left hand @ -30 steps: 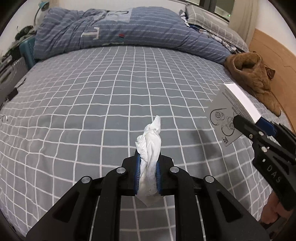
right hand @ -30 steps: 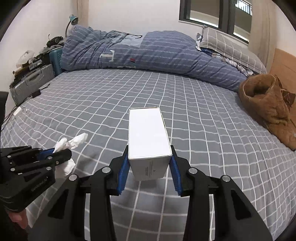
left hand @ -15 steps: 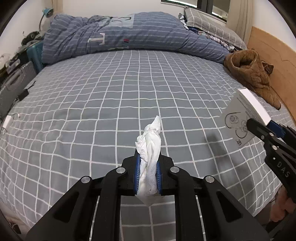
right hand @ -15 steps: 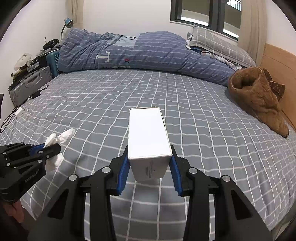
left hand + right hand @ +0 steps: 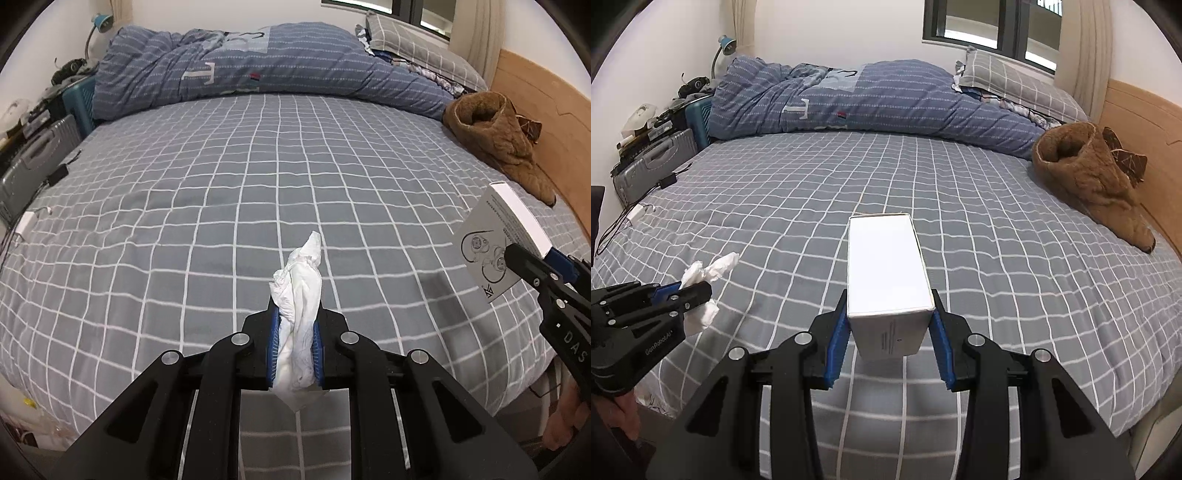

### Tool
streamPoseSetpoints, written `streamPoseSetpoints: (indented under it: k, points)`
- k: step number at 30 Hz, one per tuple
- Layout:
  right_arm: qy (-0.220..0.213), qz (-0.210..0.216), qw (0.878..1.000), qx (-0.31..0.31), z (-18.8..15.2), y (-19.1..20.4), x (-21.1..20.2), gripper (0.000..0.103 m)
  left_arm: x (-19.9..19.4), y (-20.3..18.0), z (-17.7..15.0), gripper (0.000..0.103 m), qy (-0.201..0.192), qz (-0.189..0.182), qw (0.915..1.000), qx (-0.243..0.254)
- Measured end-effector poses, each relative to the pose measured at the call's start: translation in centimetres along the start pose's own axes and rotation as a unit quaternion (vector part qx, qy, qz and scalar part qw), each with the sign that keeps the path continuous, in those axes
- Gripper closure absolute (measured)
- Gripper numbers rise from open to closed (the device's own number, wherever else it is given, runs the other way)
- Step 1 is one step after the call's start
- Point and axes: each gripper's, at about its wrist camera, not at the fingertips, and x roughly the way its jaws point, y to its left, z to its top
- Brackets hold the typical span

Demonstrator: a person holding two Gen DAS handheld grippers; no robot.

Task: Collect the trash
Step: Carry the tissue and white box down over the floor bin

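Grey checked sheet (image 5: 229, 206) covered the bed, a blue duvet (image 5: 266, 70) bunched along its far edge. Left gripper (image 5: 295, 343) clenched a crumpled tissue (image 5: 299, 291); right gripper (image 5: 889, 345) clamped a white box (image 5: 886, 266).

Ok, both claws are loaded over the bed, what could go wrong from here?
The white box is pinched only at its near end by the right claw; most of it sticks out forward, so it may pivot or slip. The crumpled tissue in the left claw is soft, with loose ends, and could work free onto the checked bedsheet.
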Motion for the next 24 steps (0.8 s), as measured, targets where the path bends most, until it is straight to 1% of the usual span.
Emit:
streamPoseSetpoints:
  k: [5,11,19,24]
  points:
    - [0.001,-0.001,1.000,-0.003,-1.4,0.3,-1.5,0.065,-1.4,-0.5,-1.7,0.089,-0.002,-0.003,1.0000,0.003]
    - [0.005,0.000,1.000,-0.002,-3.0,0.7,-3.1,0.065,-2.3,-0.7,-3.6,0.089,0.005,0.000,1.0000,0.001]
    - [0.011,0.004,1.000,-0.009,-5.1,1.7,-4.9,0.065,-4.2,-1.7,-6.3,0.089,0.010,-0.004,0.9998,0.014]
    - [0.013,0.010,1.000,-0.013,-6.3,2.4,-6.0,0.065,-5.3,-1.7,-7.8,0.089,0.010,0.000,0.9999,0.005]
